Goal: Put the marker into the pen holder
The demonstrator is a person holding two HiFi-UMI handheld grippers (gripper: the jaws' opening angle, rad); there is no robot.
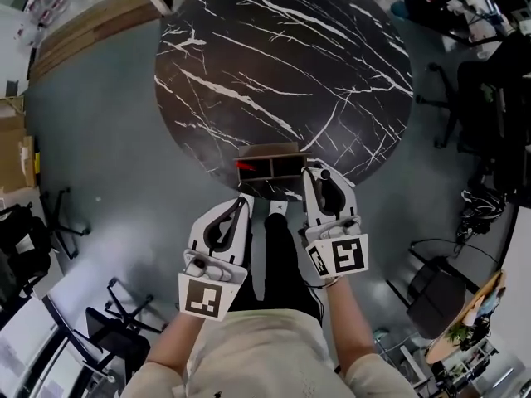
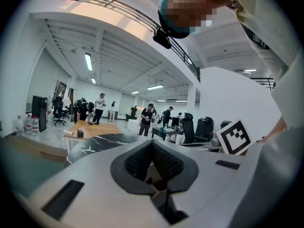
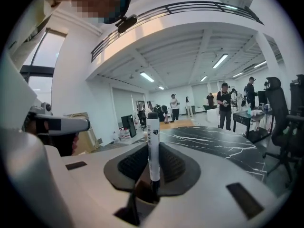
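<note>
A brown wooden pen holder [image 1: 280, 151] stands at the near edge of the round black marble table [image 1: 282, 65], with something red [image 1: 246, 166] in its left compartment. My right gripper [image 1: 315, 175] is just right of the holder, over the table's edge, shut on a white marker [image 3: 153, 137] with a black cap. The marker stands upright between the pads [image 3: 173, 165]. My left gripper [image 1: 241, 201] hangs lower, short of the table and left of the holder. Its jaws are closed together with nothing between them. In the left gripper view the table [image 2: 102, 140] lies ahead.
Office chairs [image 1: 465, 98] stand right of the table, and more chairs [image 1: 108, 322] are at the lower left. Cardboard boxes [image 1: 15, 152] and wooden boards [image 1: 91, 23] lie to the left. Several people [image 3: 224, 103] stand far off in the room.
</note>
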